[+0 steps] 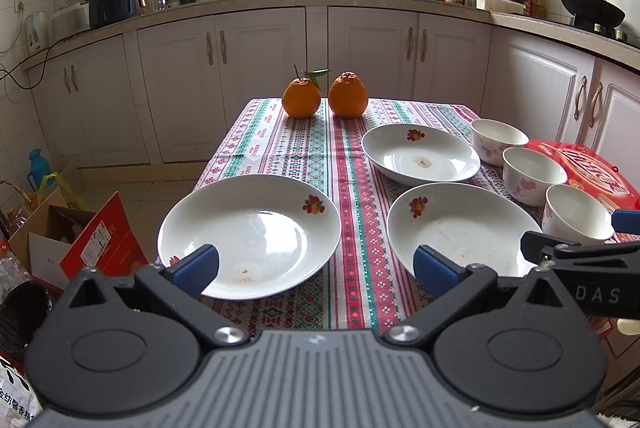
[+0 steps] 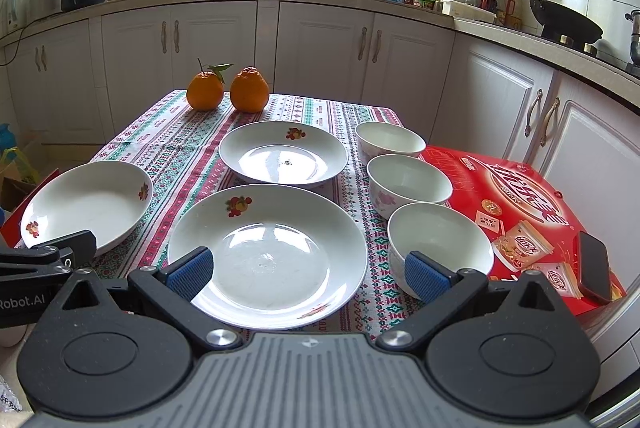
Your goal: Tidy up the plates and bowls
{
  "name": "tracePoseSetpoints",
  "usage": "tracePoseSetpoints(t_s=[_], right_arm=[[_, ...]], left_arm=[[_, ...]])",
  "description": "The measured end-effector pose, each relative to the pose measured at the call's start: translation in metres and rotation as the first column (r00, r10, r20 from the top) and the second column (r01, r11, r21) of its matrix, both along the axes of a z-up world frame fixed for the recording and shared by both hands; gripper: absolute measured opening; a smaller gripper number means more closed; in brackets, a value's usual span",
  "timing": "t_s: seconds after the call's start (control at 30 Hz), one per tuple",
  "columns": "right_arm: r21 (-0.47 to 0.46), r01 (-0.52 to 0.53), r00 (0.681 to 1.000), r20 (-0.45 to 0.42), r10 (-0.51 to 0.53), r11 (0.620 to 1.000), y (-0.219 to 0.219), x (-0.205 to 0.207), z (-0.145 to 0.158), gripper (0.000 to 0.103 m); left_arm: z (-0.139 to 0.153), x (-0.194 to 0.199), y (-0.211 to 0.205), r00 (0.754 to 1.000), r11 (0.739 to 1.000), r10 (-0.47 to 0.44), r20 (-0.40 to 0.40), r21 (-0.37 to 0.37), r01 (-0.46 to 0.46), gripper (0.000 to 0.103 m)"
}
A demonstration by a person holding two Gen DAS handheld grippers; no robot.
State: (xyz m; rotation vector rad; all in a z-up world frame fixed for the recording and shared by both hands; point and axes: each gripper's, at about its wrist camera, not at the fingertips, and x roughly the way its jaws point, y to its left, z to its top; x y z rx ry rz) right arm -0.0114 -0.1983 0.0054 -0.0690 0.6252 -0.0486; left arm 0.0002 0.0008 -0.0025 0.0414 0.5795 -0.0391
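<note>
Three white plates with fruit prints lie on the patterned tablecloth: a left plate [image 1: 256, 228] [image 2: 88, 200], a near right plate [image 1: 460, 224] [image 2: 272, 248] and a far plate [image 1: 420, 152] [image 2: 284, 152]. Three white bowls with pink flowers stand in a row at the right: far [image 1: 498, 138] [image 2: 390, 138], middle [image 1: 534, 172] [image 2: 408, 180], near [image 1: 576, 214] [image 2: 440, 240]. My left gripper [image 1: 316, 268] is open and empty above the table's near edge, between the left and near right plates. My right gripper [image 2: 308, 274] is open and empty, over the near right plate's front rim.
Two oranges [image 1: 324, 96] [image 2: 228, 90] sit at the table's far edge. A red box [image 2: 520, 204] with a phone [image 2: 596, 268] on it lies right of the bowls. Cardboard boxes [image 1: 80, 240] stand on the floor at the left. Kitchen cabinets [image 1: 320, 68] are behind.
</note>
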Motion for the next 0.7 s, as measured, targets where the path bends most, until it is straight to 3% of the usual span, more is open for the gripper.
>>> tracePoseSetpoints(t_s=[0.7], right_arm=[[-0.003,0.000,1.000,0.000,0.000,1.000,0.0006,0.0004,-0.0007,0.103]], left_arm=[[-0.0051,0.0013,-0.0020,1.000,1.000,0.001,-0.005,-0.001,-0.001,0.103]])
